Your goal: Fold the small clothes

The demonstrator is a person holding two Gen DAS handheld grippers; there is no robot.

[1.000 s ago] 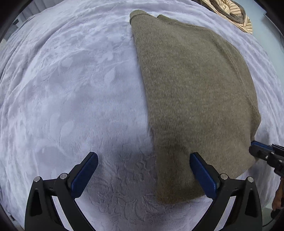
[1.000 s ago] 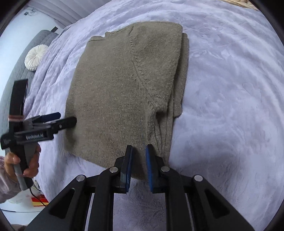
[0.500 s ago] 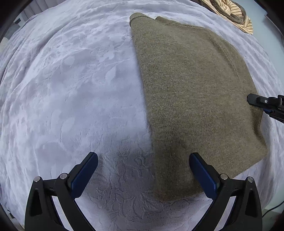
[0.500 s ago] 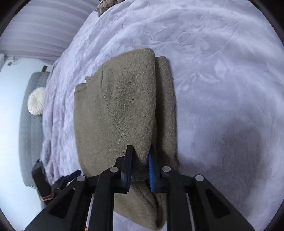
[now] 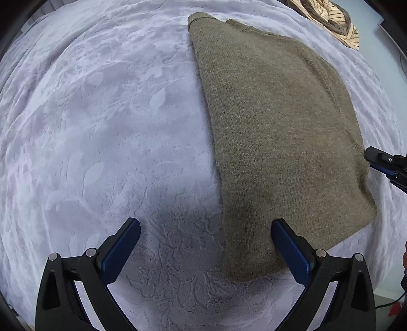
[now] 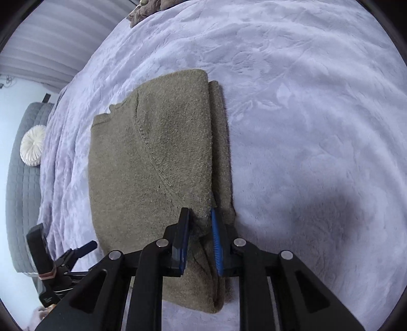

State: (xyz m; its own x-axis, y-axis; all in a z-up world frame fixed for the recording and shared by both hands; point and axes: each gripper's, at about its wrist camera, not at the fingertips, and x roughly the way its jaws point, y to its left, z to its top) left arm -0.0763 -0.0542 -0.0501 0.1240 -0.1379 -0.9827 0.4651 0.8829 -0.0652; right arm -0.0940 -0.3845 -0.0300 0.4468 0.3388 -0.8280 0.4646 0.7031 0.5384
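Note:
An olive-brown knitted sweater (image 5: 279,127) lies folded flat on the lavender bedspread (image 5: 101,127). My left gripper (image 5: 206,226) hangs wide open over the sweater's near left corner. One finger is above the knit and the other above bare bedspread. My right gripper (image 6: 201,216) sits at the folded edge of the sweater (image 6: 152,165). A ridge of the knit is still bunched between its pads while its jaws are opening. The right gripper (image 5: 381,163) also shows at the sweater's right edge in the left wrist view. In the right wrist view the left gripper (image 6: 81,250) shows at lower left.
A striped beige garment (image 5: 330,20) lies at the bed's far right corner. A crumpled brownish cloth (image 6: 147,10) lies at the far edge. A round white cushion (image 6: 31,145) rests on a grey quilted seat (image 6: 20,191) beside the bed.
My right gripper has shifted from the sweater's near corner to the middle of its edge and rolled, and its jaws stand wider. That corner now lies flat. The left gripper has stayed put.

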